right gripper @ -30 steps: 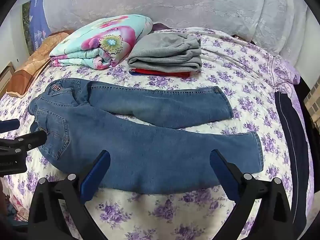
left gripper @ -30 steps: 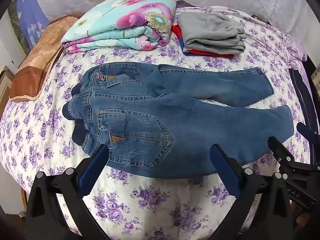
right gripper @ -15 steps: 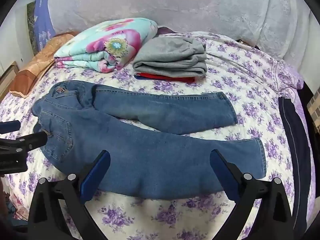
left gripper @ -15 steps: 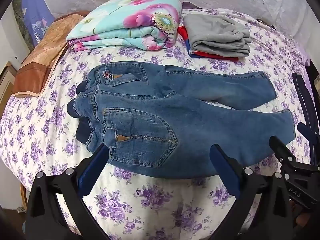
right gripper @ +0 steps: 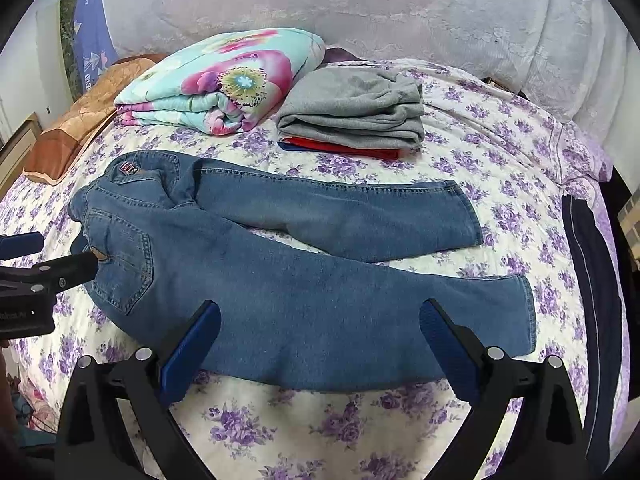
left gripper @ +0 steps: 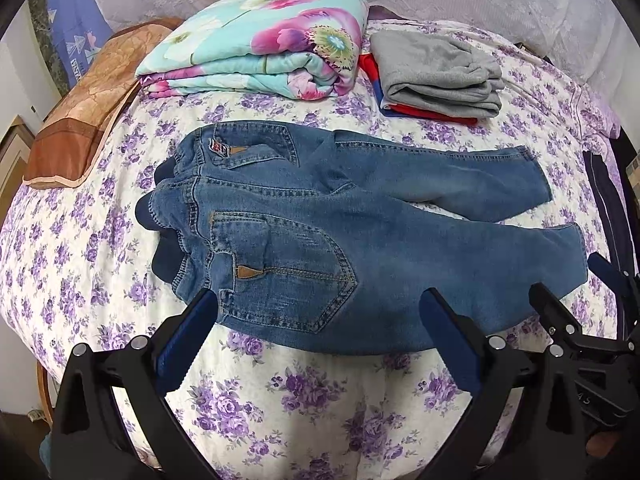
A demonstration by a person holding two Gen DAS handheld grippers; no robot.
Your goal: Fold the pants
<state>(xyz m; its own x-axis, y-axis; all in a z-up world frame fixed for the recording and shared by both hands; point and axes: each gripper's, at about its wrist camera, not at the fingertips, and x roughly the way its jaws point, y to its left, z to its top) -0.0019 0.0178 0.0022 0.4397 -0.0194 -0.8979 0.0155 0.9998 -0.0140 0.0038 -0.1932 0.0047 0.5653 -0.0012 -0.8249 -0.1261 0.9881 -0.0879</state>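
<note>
Both grippers, left gripper (left gripper: pixel 316 334) and right gripper (right gripper: pixel 318 344), jaws wide open, empty, have edged nearer the jeans (right gripper: pixel 304 280) on the bed (right gripper: pixel 500 148); folding not begun.

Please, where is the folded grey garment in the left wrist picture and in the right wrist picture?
Left wrist view: the folded grey garment lies upper right of centre, beyond the jeans.
Right wrist view: the folded grey garment lies just above centre, a little right, again beyond the jeans.
Shared landmark: the floral quilt sits directly left of it in both views.
</note>
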